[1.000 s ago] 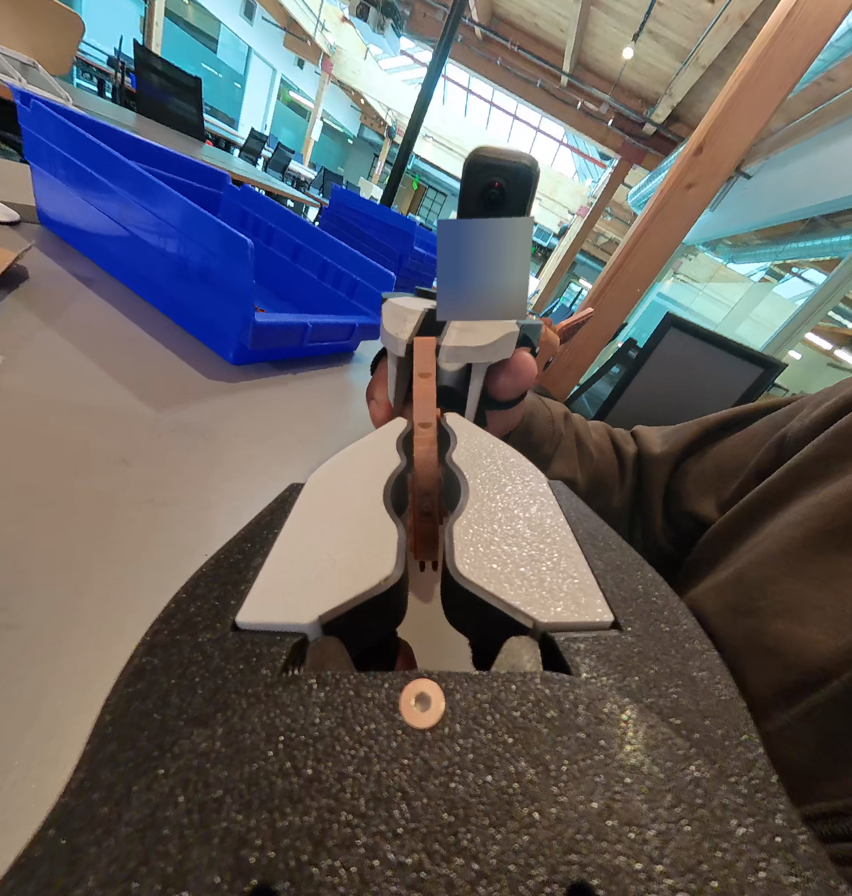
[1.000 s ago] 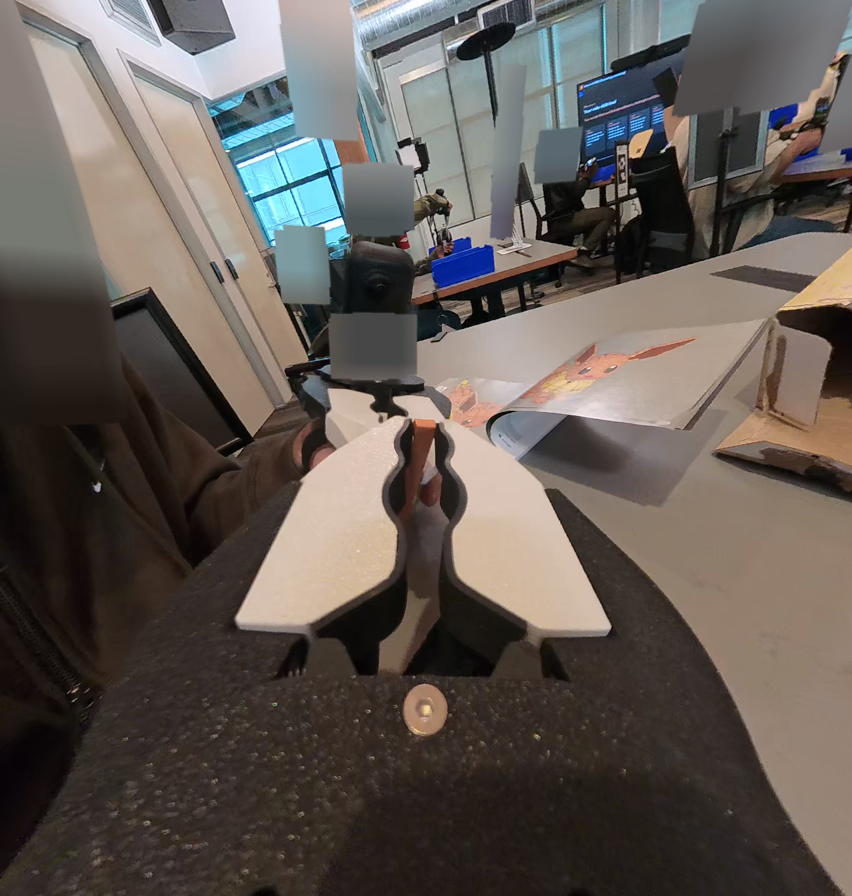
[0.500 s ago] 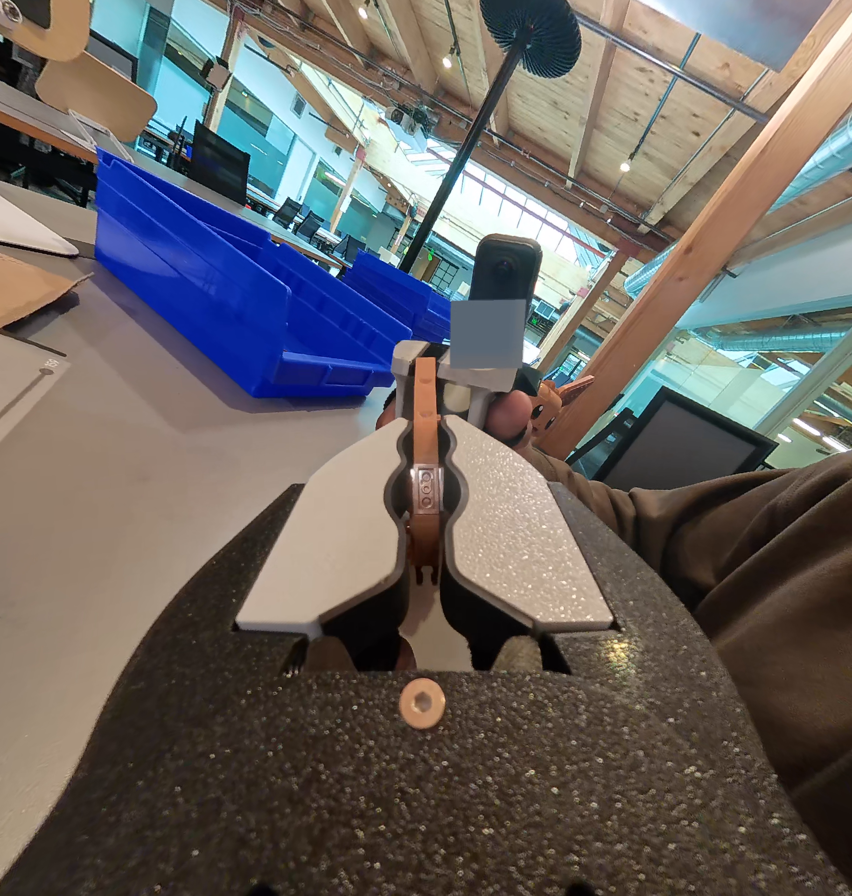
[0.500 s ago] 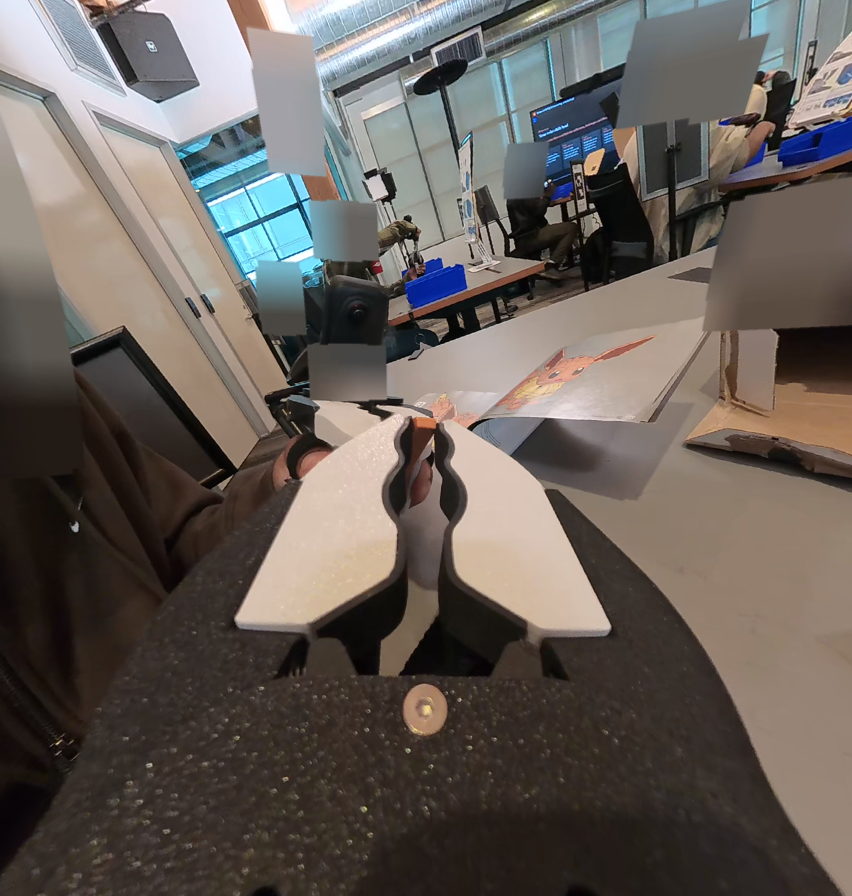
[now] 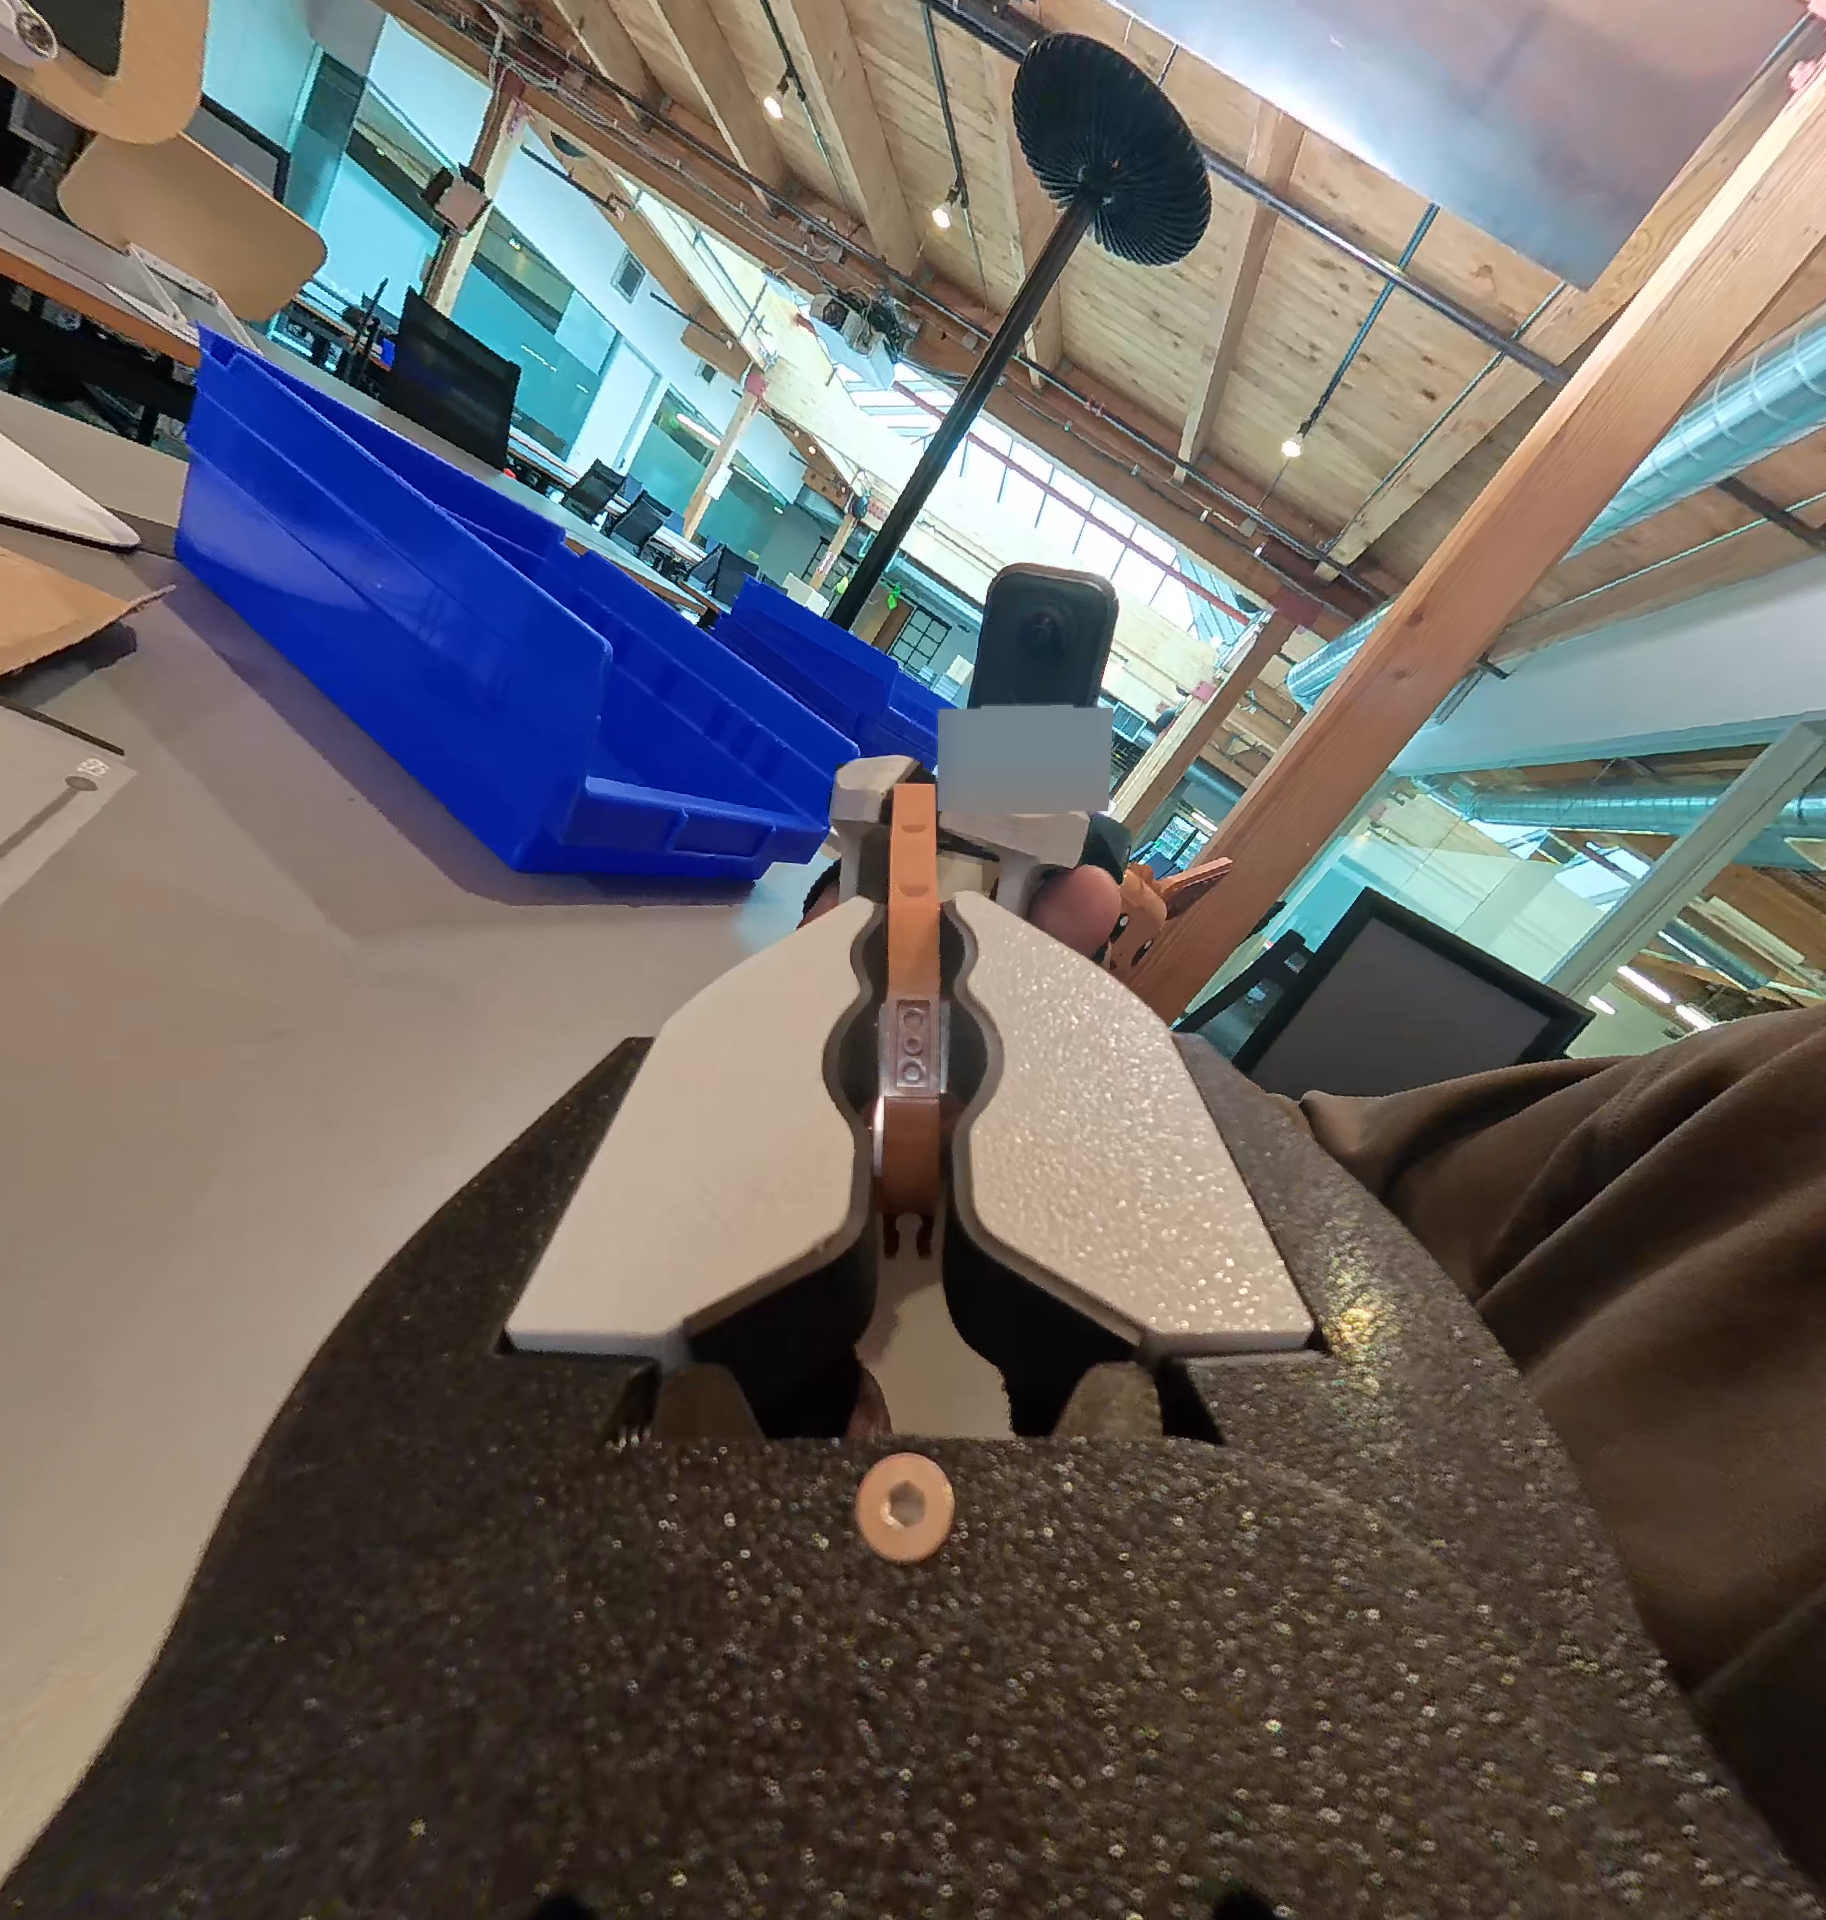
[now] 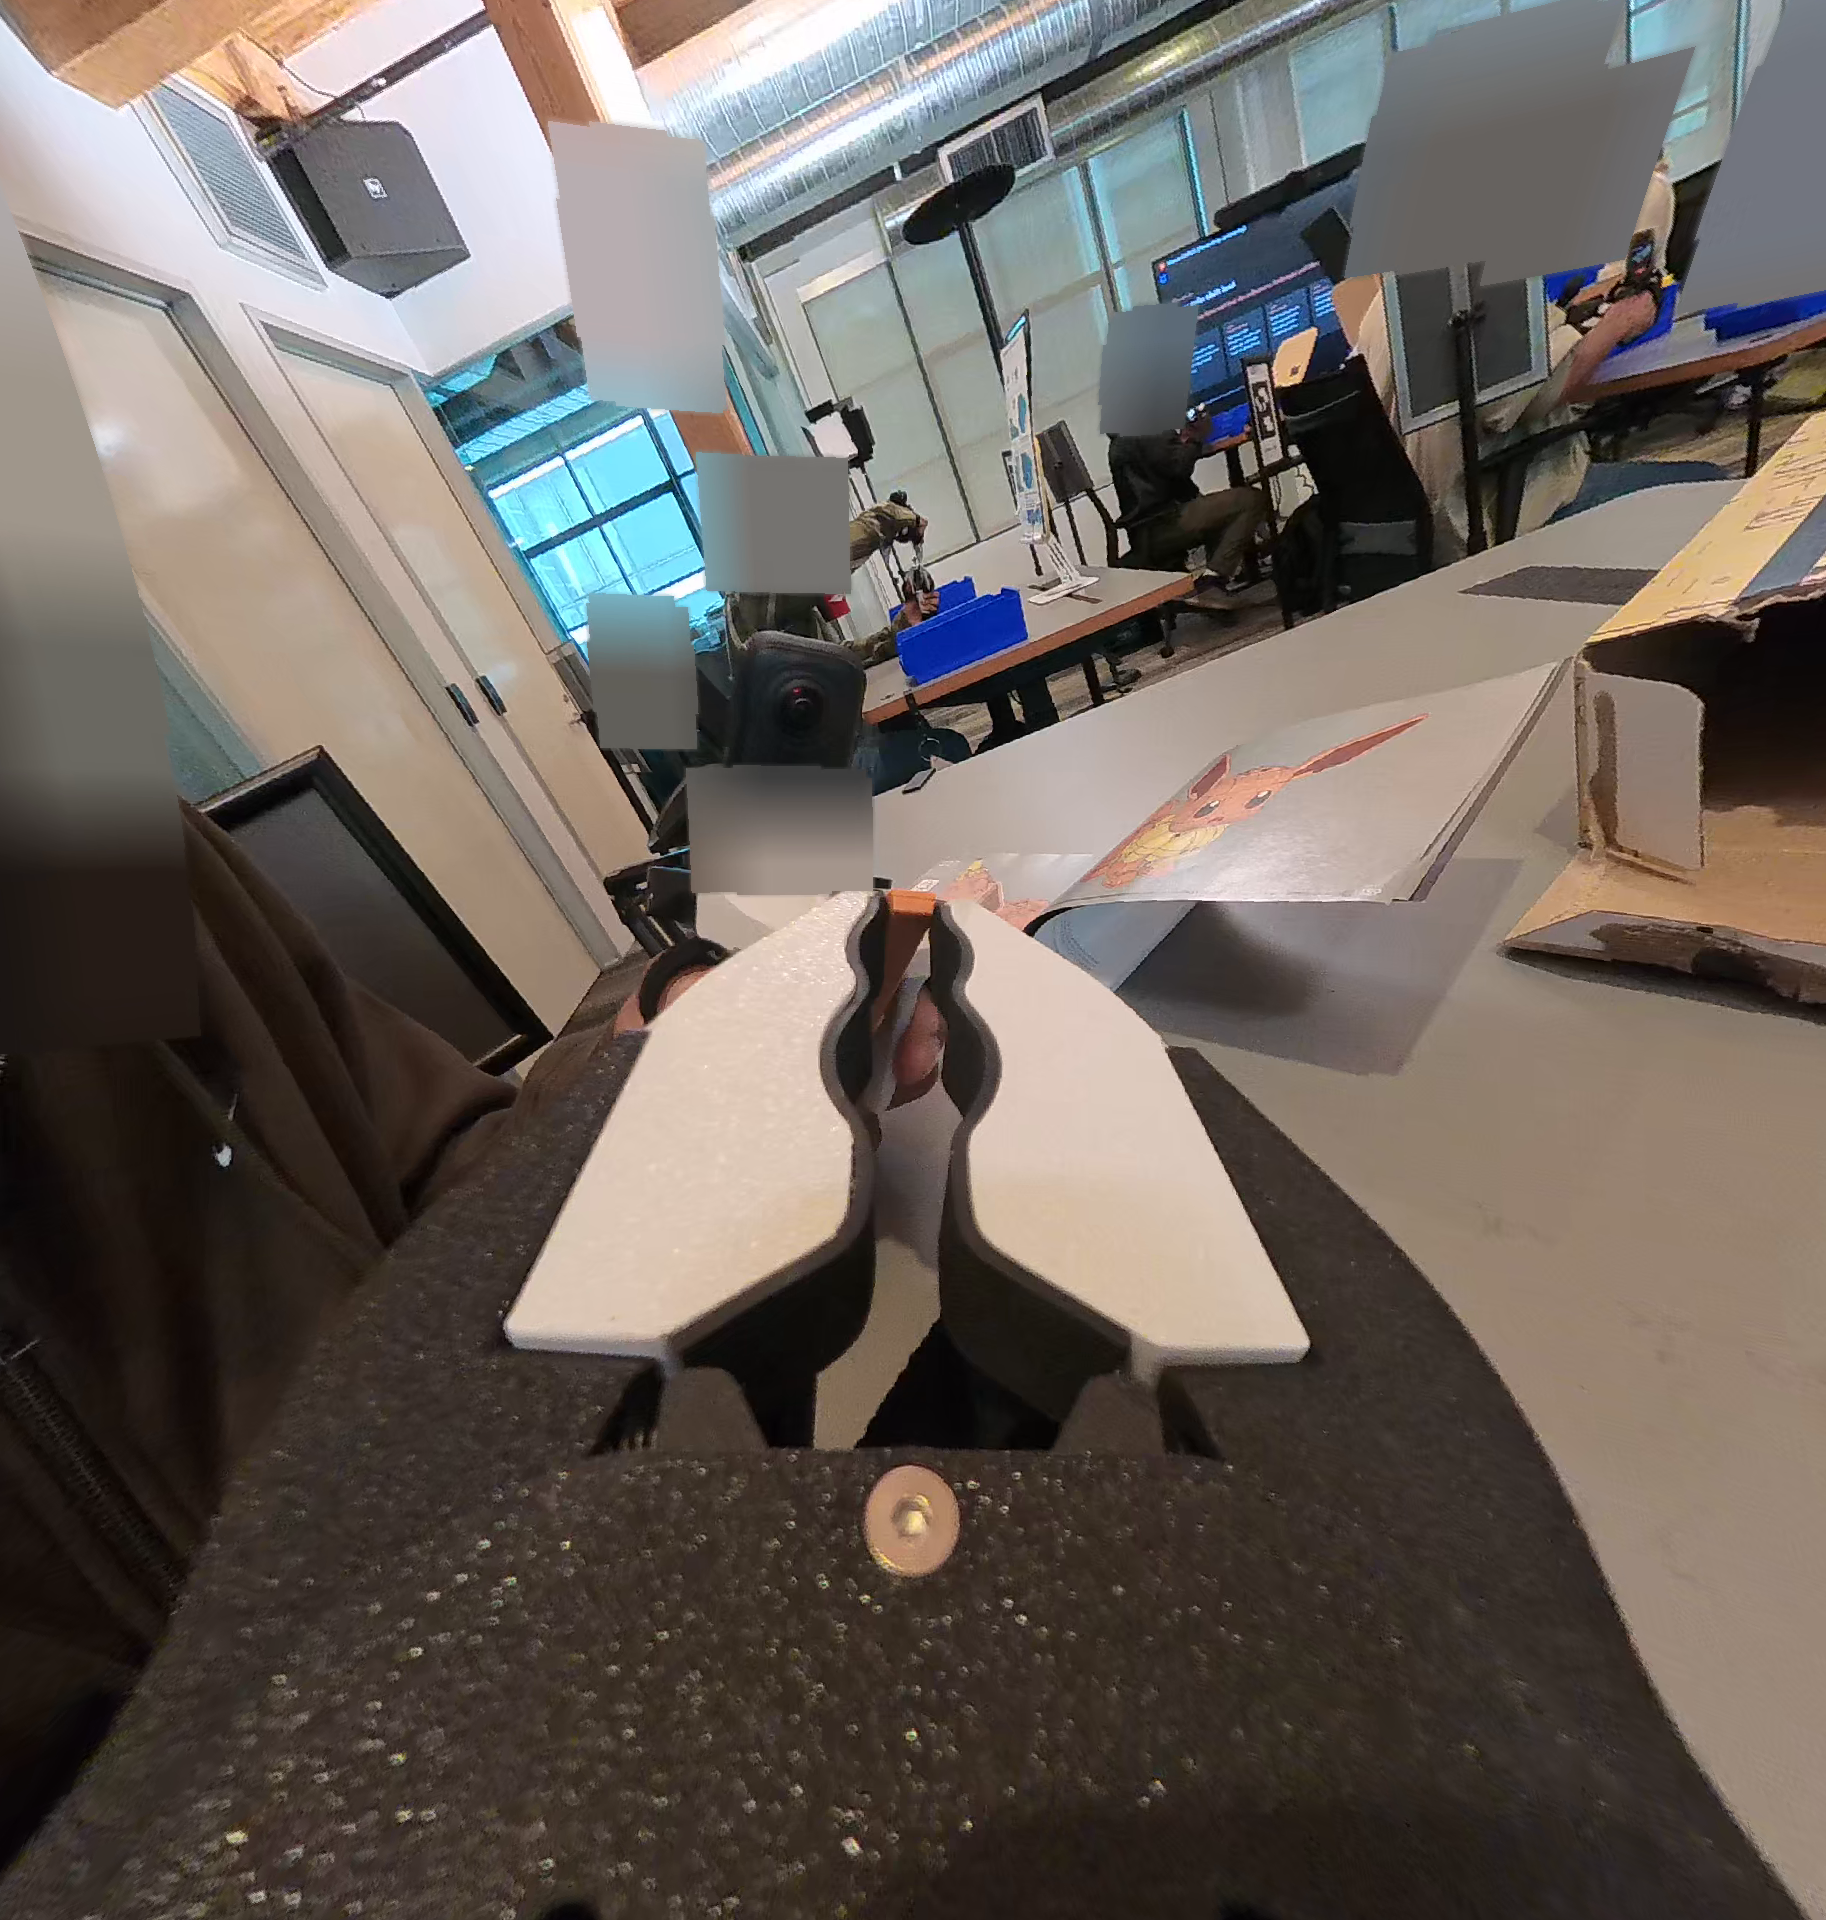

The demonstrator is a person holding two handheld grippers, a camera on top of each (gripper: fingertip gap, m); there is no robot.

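We are holding both tools up above the grey table (image 5: 213,1039), facing each other. Our left tool (image 5: 914,914) is clenched on an orange brick strip (image 5: 911,883) — a thin, long piece running between its fingers, with a small grey studded plate (image 5: 915,1044) stuck on the near part. The far end of that strip is reaching up to our right tool (image 5: 909,800), which is showing just beyond, a hand wrapped around it. In the right wrist view our right tool (image 6: 909,914) is gripping the same orange brick strip (image 6: 909,906) at its tip, pads closing on both sides. To the far left of the left tool a blue bin (image 5: 452,665) is sitting on the table. Right of the right tool an open booklet (image 6: 1304,821) is lying near a torn cardboard box (image 6: 1740,790).
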